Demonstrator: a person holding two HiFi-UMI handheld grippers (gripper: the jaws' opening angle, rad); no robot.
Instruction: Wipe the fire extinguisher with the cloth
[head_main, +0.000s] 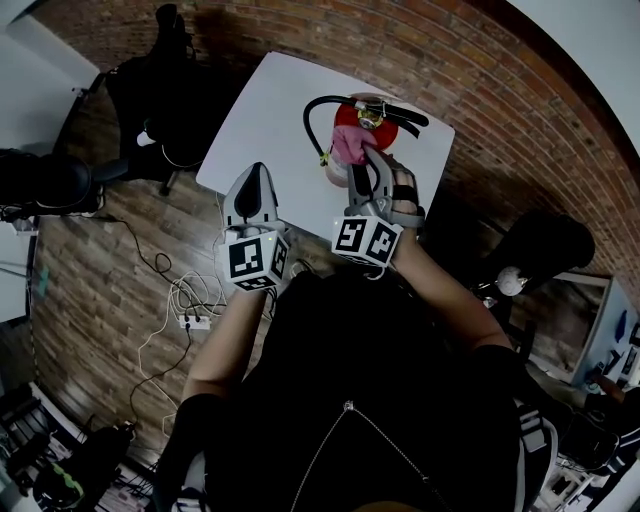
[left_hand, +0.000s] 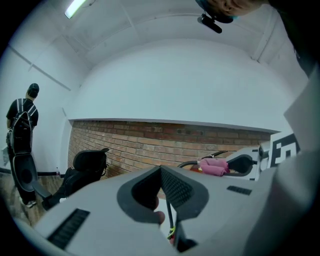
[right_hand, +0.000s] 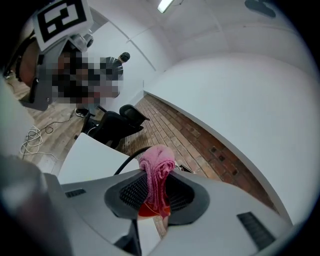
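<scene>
A red fire extinguisher (head_main: 348, 118) with a black hose (head_main: 312, 122) and black handle stands on the white table (head_main: 270, 110). My right gripper (head_main: 368, 157) is shut on a pink cloth (head_main: 349, 147) and holds it against the extinguisher's near side, just under the handle. In the right gripper view the cloth (right_hand: 157, 172) bulges out from between the jaws, and the red body (right_hand: 144, 210) shows below. My left gripper (head_main: 258, 172) hovers over the table's near edge, left of the extinguisher, shut and empty. The left gripper view shows the cloth (left_hand: 213, 166) off to the right.
A black office chair (head_main: 160, 90) stands left of the table on the wooden floor. Cables and a power strip (head_main: 186, 320) lie on the floor below the table. A brick wall (head_main: 520, 110) runs behind. A person (left_hand: 22, 120) stands far off.
</scene>
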